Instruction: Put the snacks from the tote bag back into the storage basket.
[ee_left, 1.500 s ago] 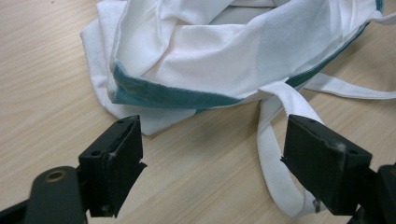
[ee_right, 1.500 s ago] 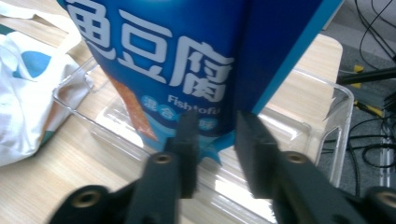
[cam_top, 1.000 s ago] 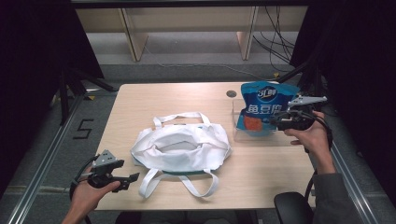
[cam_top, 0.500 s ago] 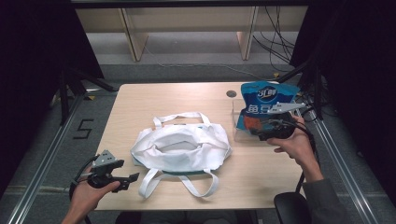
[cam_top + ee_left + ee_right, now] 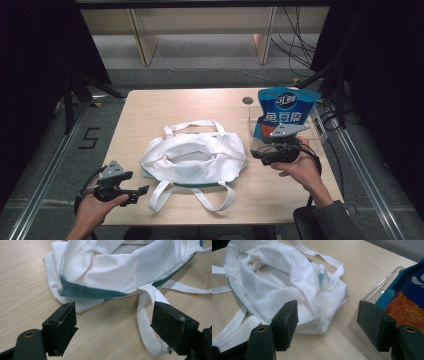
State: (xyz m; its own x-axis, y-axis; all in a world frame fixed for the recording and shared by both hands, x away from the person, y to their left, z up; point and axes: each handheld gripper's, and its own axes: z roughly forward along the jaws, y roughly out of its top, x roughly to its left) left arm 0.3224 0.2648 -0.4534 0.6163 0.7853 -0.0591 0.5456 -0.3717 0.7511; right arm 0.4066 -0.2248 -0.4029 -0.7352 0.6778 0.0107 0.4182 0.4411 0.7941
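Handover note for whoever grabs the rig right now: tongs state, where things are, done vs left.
Left tongs: open, holding nothing, at the near left table edge, next to the white tote bag handle.
Right tongs: open, holding nothing, between the bag's right side and the clear bin.
White tote bag: lies mid-table, mouth open, handles spread.
Blue snack pouch: stands upright in the clear bin at the right of the table.
Done: nothing packed; the pouch is not in the bag.
Left, probably: grasp the pouch, put it in the bag.
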